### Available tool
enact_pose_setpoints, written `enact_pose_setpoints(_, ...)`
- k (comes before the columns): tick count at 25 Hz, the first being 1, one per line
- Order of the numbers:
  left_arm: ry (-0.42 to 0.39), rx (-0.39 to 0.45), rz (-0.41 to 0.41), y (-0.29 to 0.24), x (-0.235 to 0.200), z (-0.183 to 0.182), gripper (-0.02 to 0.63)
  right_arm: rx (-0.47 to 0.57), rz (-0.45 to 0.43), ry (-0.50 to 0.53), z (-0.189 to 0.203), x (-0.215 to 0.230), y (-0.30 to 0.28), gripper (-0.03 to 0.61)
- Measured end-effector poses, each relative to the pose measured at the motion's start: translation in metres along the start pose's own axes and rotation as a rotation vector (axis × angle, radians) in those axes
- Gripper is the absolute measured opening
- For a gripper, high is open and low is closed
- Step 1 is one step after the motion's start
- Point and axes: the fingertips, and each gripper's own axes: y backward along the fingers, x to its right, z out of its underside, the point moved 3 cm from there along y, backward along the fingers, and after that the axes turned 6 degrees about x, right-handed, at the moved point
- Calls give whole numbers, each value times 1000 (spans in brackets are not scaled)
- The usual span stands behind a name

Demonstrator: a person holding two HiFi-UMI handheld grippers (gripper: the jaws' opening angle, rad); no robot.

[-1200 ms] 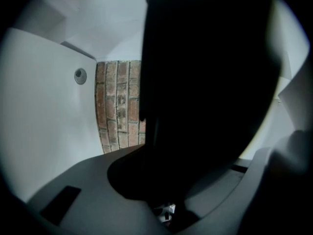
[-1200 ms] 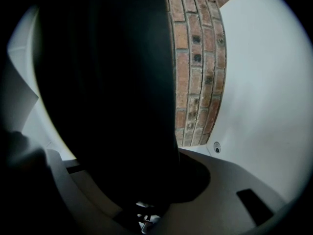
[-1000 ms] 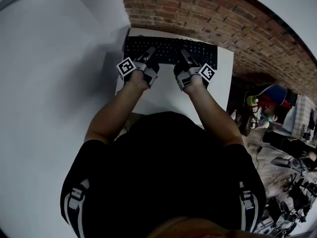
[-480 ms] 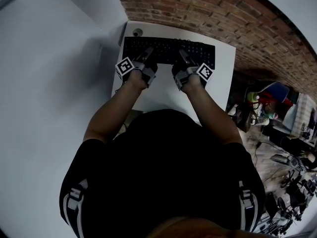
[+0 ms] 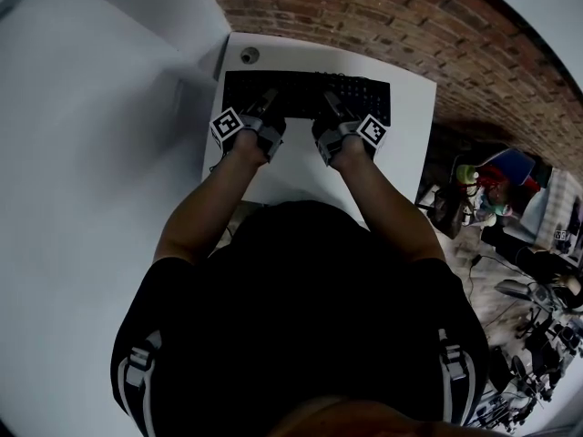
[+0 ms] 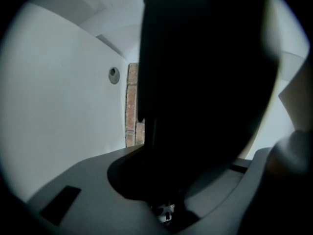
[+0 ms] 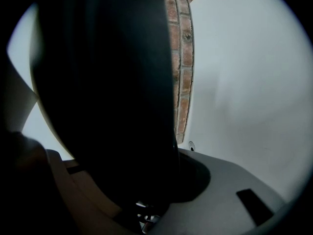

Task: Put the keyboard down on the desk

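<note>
The black keyboard lies lengthwise over the far half of the white desk. My left gripper is shut on its near edge left of the middle. My right gripper is shut on the same edge right of the middle. In the left gripper view the keyboard is a dark slab filling the space between the grey jaws of the gripper. The right gripper view shows the same, with the keyboard clamped in the gripper. Whether the keyboard touches the desk I cannot tell.
A round cable hole sits in the desk's far left corner, just beyond the keyboard. A brick wall stands behind the desk and a white wall to its left. Cluttered gear lies on the floor to the right.
Both grippers have sunk with the keyboard towards the desk. The desk's far edge and the cable hole have come into view beyond the keyboard.
</note>
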Motion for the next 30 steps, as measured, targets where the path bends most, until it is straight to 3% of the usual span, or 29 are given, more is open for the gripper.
enact_pose_setpoints(7,50,12,-36,0,-20,-3,83,-11,48,-13,-1,22,-5,138)
enact_pose_setpoints(22,63,17,-125,-6,-70,-17,83,2,161,-71,-18,96,-15,138)
enact_pose_setpoints(30,64,-4,-153,-14,-96,-23,81,19,179,-66,-17,110,-22,138)
